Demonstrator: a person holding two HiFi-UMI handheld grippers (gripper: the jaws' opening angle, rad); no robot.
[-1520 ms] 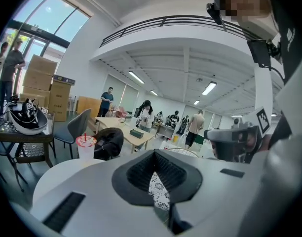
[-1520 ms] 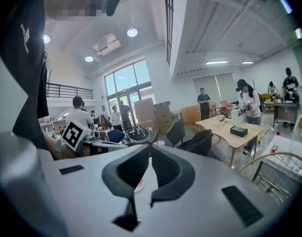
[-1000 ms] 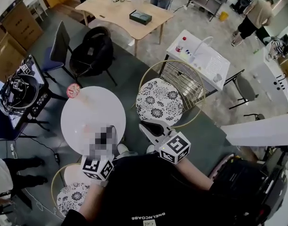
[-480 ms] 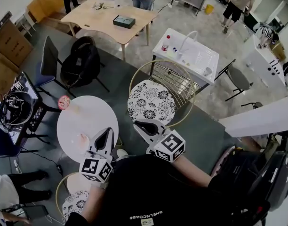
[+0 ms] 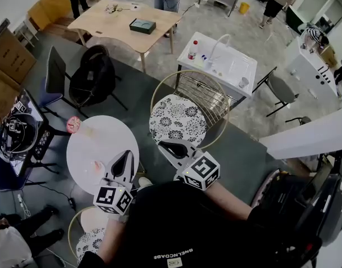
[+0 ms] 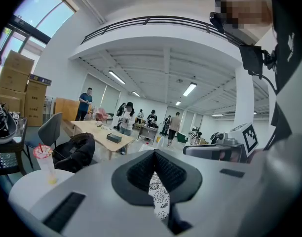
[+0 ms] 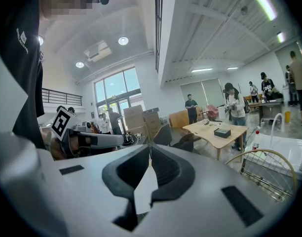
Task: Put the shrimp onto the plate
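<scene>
A small pinkish thing (image 5: 97,165), perhaps the shrimp on a pale dish, lies near the front of the round white table (image 5: 104,141); it is too small to tell for sure. My left gripper (image 5: 127,153) hovers at the table's right edge, just right of that thing, jaws shut and empty. In its own view the left gripper (image 6: 154,153) shows its pads meeting with nothing between them. My right gripper (image 5: 163,145) is held over the floor between the table and the patterned chair. The right gripper (image 7: 149,147) is also shut and empty.
A pink-lidded cup (image 5: 73,125) with a straw stands at the table's far left edge, the same cup (image 6: 45,162) showing in the left gripper view. A gold wire chair with a patterned seat (image 5: 177,120) stands to the right. A black chair (image 5: 93,77), a wooden table (image 5: 126,21) and people lie beyond.
The left gripper has risen from low at the table's near edge to its right edge. The right gripper has barely moved. The head view has shifted a little.
</scene>
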